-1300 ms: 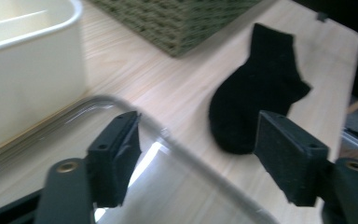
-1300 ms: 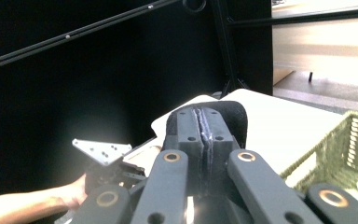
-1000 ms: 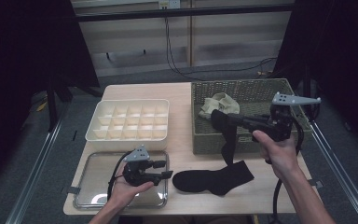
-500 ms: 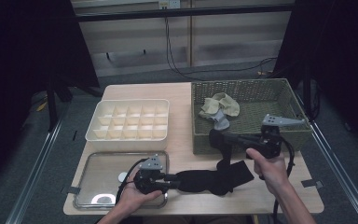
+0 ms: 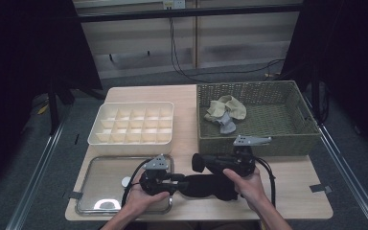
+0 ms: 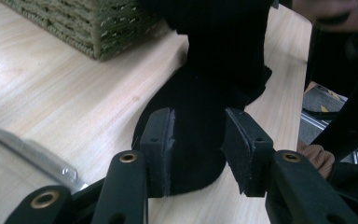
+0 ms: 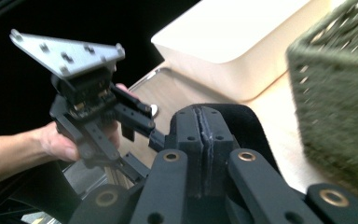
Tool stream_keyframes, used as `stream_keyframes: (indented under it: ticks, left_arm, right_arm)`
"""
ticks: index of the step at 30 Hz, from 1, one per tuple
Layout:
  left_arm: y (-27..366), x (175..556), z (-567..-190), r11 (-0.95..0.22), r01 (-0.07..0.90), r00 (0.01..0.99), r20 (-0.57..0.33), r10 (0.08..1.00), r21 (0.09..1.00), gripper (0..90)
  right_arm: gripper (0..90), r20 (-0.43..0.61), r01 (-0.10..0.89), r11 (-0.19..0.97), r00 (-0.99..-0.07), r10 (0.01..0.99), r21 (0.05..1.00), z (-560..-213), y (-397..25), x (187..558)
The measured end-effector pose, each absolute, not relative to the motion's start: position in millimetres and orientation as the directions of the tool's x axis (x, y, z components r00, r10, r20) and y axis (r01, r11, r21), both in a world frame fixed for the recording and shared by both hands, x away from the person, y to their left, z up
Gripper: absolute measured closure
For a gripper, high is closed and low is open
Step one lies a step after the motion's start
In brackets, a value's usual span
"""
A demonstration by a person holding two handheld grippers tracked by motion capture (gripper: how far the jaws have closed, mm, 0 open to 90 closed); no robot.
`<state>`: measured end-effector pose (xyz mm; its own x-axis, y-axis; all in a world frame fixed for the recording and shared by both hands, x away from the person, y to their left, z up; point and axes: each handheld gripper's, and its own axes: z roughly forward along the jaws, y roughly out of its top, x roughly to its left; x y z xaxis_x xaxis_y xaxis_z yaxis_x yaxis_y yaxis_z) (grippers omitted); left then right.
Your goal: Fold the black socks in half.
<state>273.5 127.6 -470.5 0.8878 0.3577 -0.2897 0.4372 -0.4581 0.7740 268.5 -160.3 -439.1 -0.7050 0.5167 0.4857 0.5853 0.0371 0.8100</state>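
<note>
A black sock point(image 5: 206, 186) lies on the table near the front edge. A second black sock point(image 6: 223, 37) hangs from my right gripper point(image 5: 200, 163) and drapes down onto the lying one point(image 6: 196, 93). In the right gripper view its jaws point(image 7: 203, 114) are pressed together on that black fabric. My left gripper point(image 5: 182, 178) sits just left of the socks. It is open point(image 6: 198, 121), its jaws low over the table and straddling the rounded end of the lying sock without pinching it.
A green wicker basket point(image 5: 254, 139) stands behind the right gripper, with beige and grey socks point(image 5: 225, 112) inside. A white compartment box point(image 5: 134, 104) is at the back left. A metal tray point(image 5: 105, 179) lies under the left hand.
My right gripper came down from over the basket to the table front, lowering its black sock onto the lying one. The left gripper slid right from the tray to the sock's end.
</note>
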Motion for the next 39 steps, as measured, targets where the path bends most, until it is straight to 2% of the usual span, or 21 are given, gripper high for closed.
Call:
stream_keyframes:
  ticks: [4,9,12,18,20,24,31,39]
  left_arm:
    - [124.7,273.0,-470.2,-0.447,0.439,0.886,-0.293,0.359,0.779,55.1]
    - [123.3,276.2,-472.4,-0.449,0.431,0.891,-0.29,0.35,0.783,55.0]
    - [122.8,275.9,-471.1,-0.452,0.414,0.9,-0.28,0.335,0.79,59.7]
    - [123.4,275.0,-471.4,-0.468,0.396,0.907,-0.259,0.332,0.79,83.0]
    - [125.3,275.2,-471.3,-0.469,0.399,0.904,-0.255,0.342,0.788,86.6]
    - [128.1,275.3,-470.2,-0.476,0.39,0.908,-0.244,0.339,0.788,89.4]
    - [143.6,271.0,-469.6,-0.505,0.379,0.91,-0.215,0.354,0.775,89.4]
    - [155.7,272.6,-470.3,-0.512,0.386,0.904,-0.202,0.378,0.768,89.2]
  right_arm:
    - [87.6,0.485,0.6,0.074,-0.707,0.514,0.797,-448.3,-150.9,266.9]
    - [87.5,0.5,0.624,0.102,-0.703,0.506,0.775,-460.2,-144.3,265.8]
    - [87.5,0.499,0.626,0.112,-0.705,0.503,0.772,-462.0,-141.0,265.1]
    - [87.5,0.498,0.629,0.143,-0.716,0.489,0.764,-467.5,-133.5,263.7]
    - [87.4,0.499,0.633,0.153,-0.716,0.489,0.759,-469.1,-131.8,262.9]
    - [86.2,0.503,0.639,0.153,-0.711,0.492,0.754,-471.9,-132.5,262.3]
    - [69.9,0.509,0.663,0.178,-0.694,0.509,0.727,-473.9,-141.2,251.3]
    - [70.9,0.474,0.661,0.116,-0.638,0.607,0.741,-470.7,-189.8,233.9]
